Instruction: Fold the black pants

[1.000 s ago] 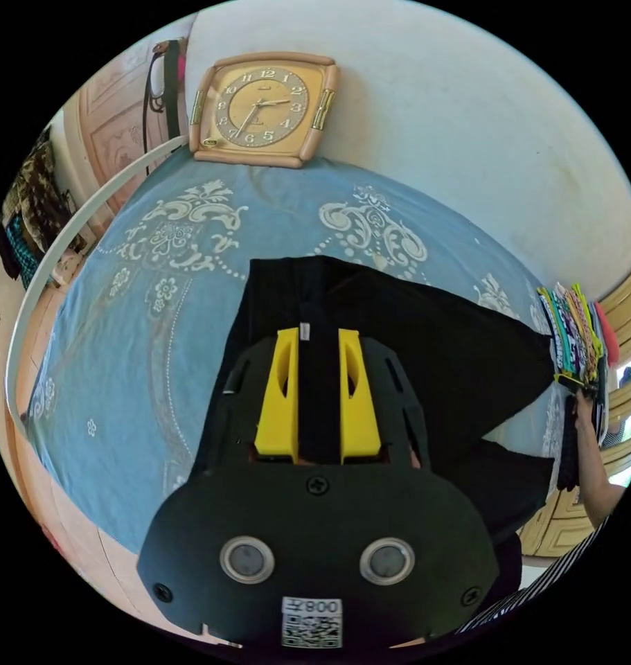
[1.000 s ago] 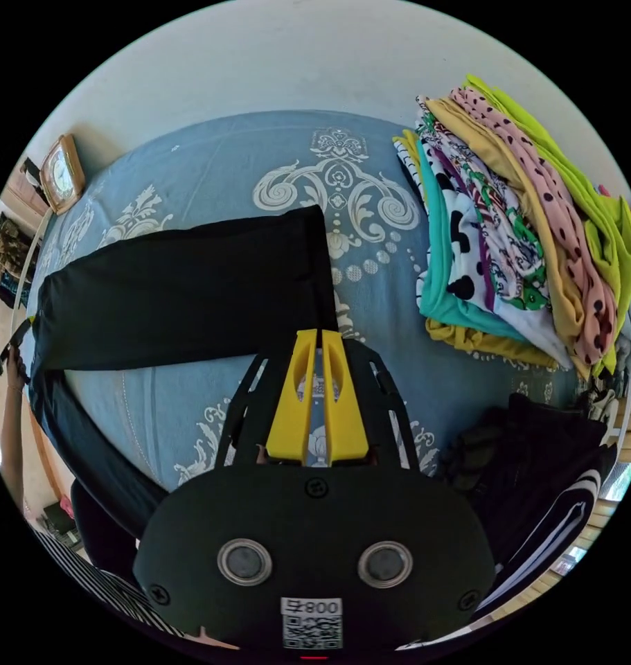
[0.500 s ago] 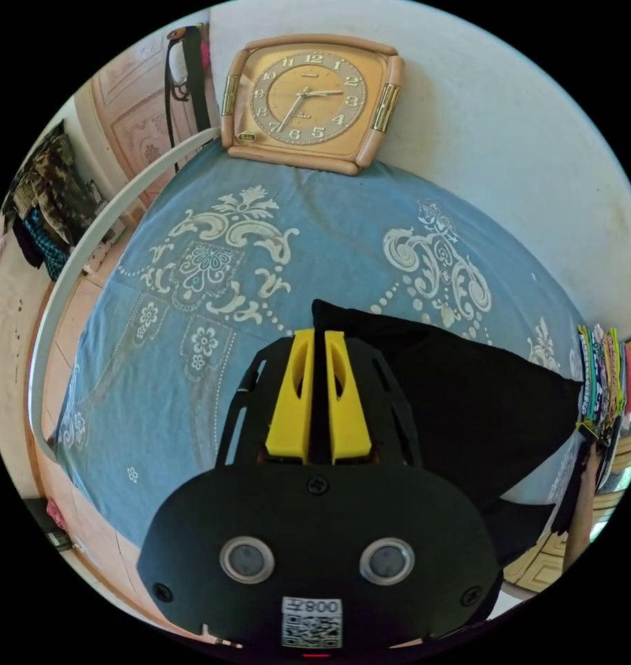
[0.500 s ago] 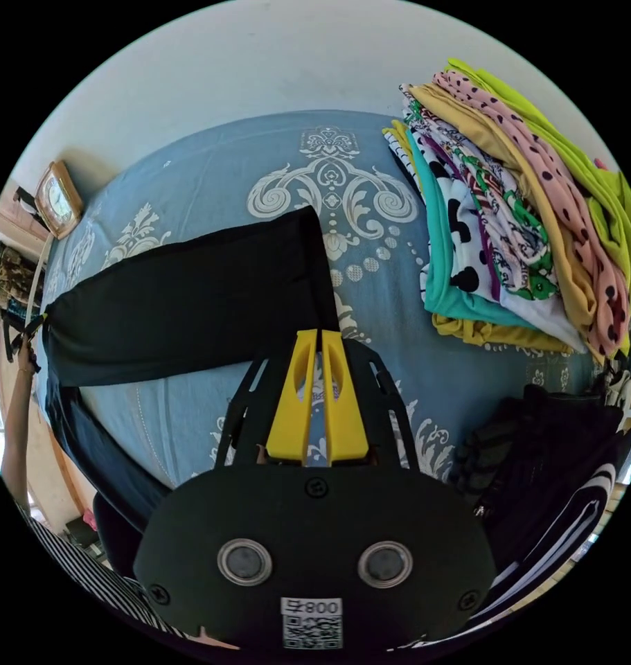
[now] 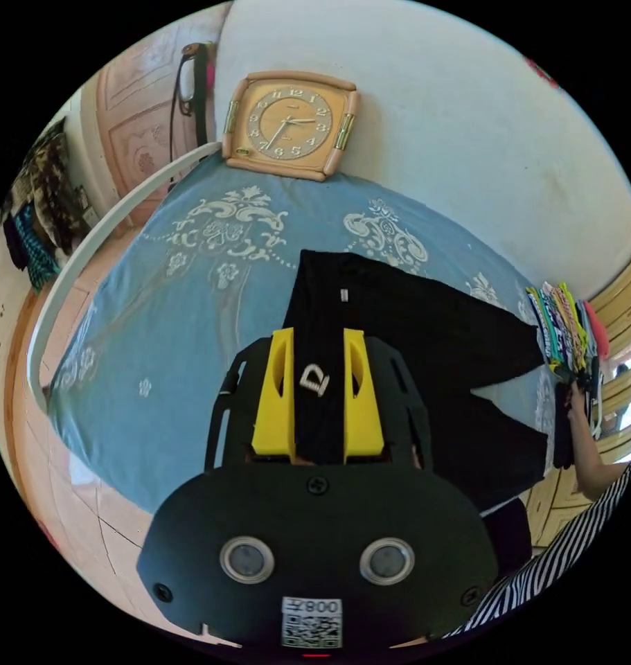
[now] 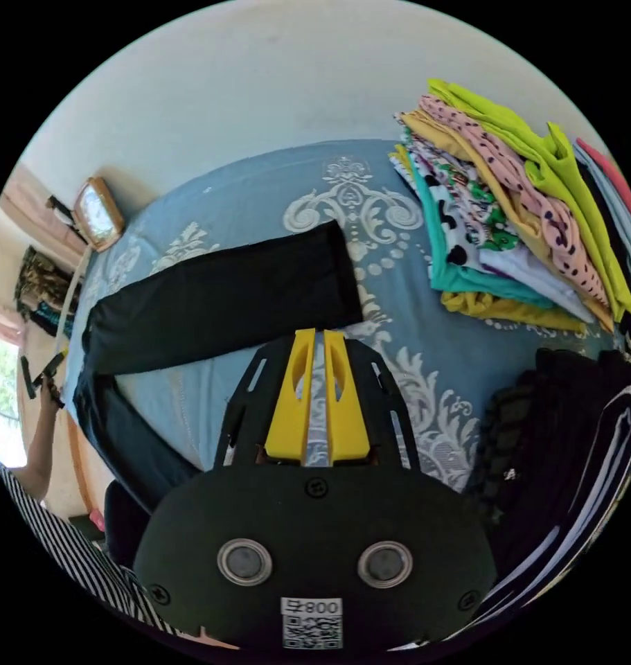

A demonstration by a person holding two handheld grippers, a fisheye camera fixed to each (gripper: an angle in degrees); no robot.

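Note:
The black pants (image 5: 433, 332) lie on the blue patterned bedsheet (image 5: 190, 291). One leg (image 6: 225, 305) stretches flat across the bed, and the other leg (image 6: 121, 443) drops over the near edge. My left gripper (image 5: 318, 346) hovers at the waist end with its yellow jaws apart. The waistband with a small pale logo (image 5: 315, 379) lies in the gap. In the right gripper view the left gripper (image 6: 45, 370) sits in a hand just off the waist end. My right gripper (image 6: 320, 346) is shut with nothing in it, over bare sheet below the leg's cuff.
A stack of folded colourful clothes (image 6: 509, 228) stands on the bed beside the cuff end, with a dark heap of clothing (image 6: 571, 429) nearer me. A wall clock (image 5: 291, 125) leans at the far end. A white rail (image 5: 86, 242) borders the bed. A striped sleeve (image 5: 557, 554) shows.
The left jaws were nearly closed on the waist half a second ago and now stand apart. The left view has pulled back from the clock. The right jaws have stayed shut.

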